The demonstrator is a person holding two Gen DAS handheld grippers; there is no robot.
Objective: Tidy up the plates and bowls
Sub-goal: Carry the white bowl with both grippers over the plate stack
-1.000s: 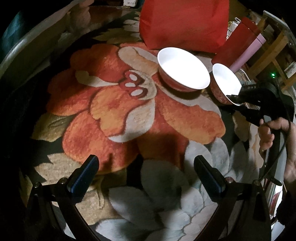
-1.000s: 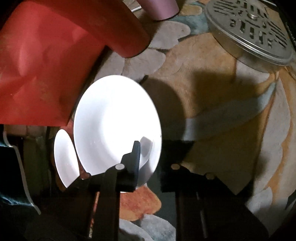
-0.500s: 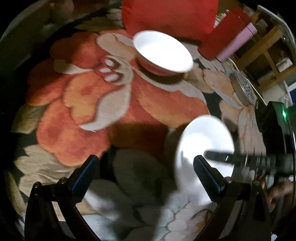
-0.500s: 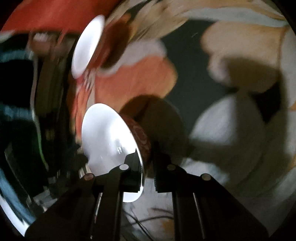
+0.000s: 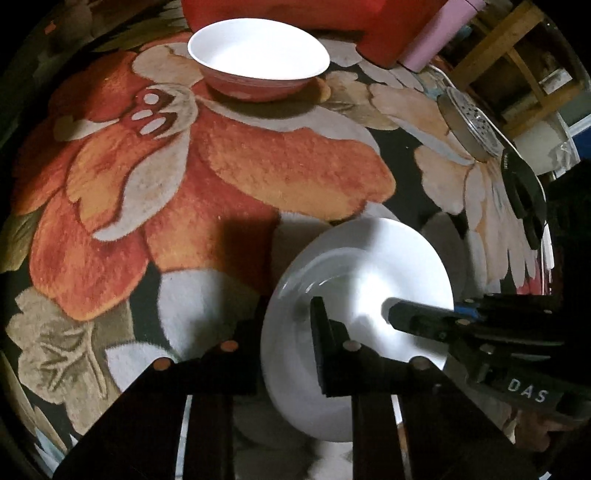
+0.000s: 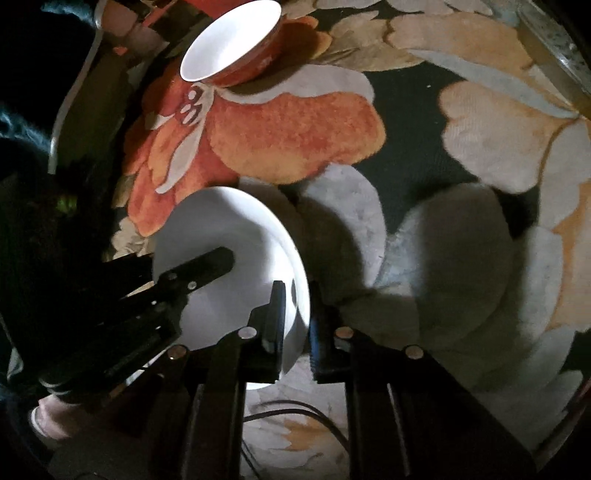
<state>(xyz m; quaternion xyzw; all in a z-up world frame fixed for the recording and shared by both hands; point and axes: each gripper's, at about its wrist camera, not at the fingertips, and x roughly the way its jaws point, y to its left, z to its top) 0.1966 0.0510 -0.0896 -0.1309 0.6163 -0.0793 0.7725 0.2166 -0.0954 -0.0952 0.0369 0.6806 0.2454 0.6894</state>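
Observation:
A bowl [image 5: 369,266], white inside and red outside, sits tilted low over the floral rug [image 5: 258,177], gripped from two sides. My left gripper [image 5: 290,306] is closing on its near-left rim, one finger inside and the other outside the wall. From the right comes my right gripper [image 5: 395,317], shut on the opposite rim. In the right wrist view, the right gripper [image 6: 297,291] pinches the bowl [image 6: 229,221] at its edge, and a left gripper finger [image 6: 218,262] lies inside it. A second matching bowl [image 5: 258,48] [image 6: 229,40] stands upright on the rug further back.
A red bag [image 5: 295,11] and a pink bottle [image 5: 436,48] stand behind the far bowl. A perforated metal lid [image 5: 476,125] [image 6: 554,48] lies at the rug's right edge, with wooden furniture [image 5: 517,74] beyond. A cable [image 6: 295,410] runs near my right gripper.
My right gripper carried the bowl from beside the red bag to the near middle of the rug. My left gripper, wide open before, has closed around the bowl's rim.

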